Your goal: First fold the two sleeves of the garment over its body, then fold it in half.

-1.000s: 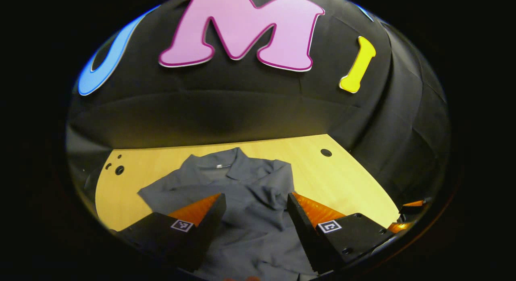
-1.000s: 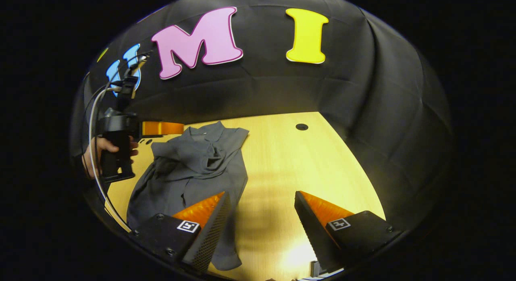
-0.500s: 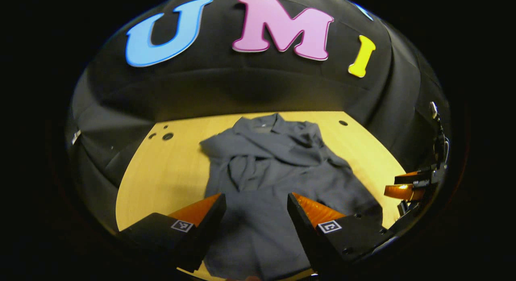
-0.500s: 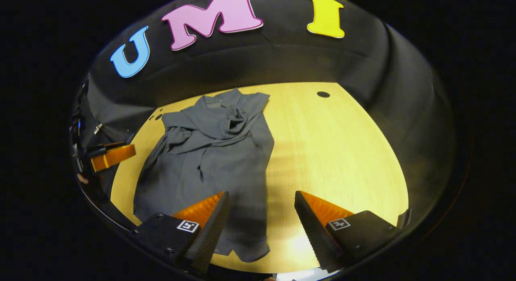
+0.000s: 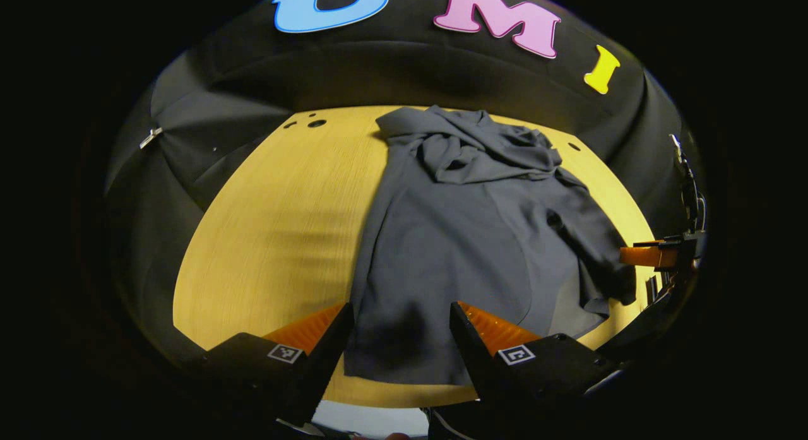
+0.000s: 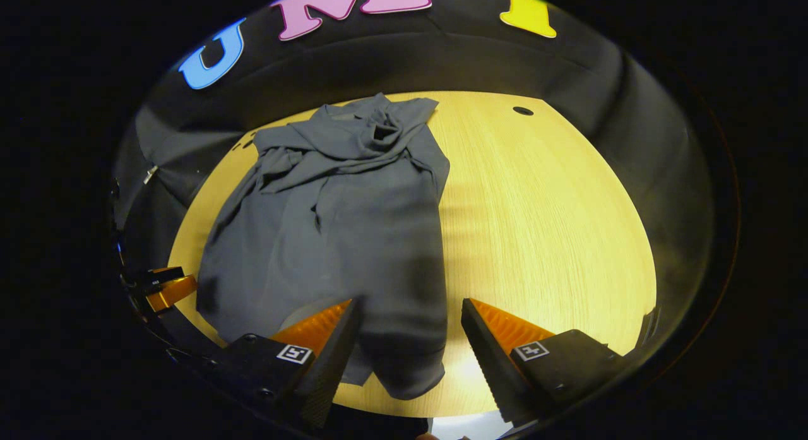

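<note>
Nothing readable is showing up on anything here. The only markings I am making out are small square black-and-white coded tags, one sitting on each finger body of the left tongs [image 5: 399,329] at the bottom of the left gripper view, and one on each finger body of the right tongs [image 6: 409,326] at the bottom of the right gripper view. They are showing patterns, not letters or numbers. The grey garment [image 5: 467,238] is lying across the middle of the frame with no legible label, print or brand, and the desk [image 5: 278,219] is carrying no writing.
</note>
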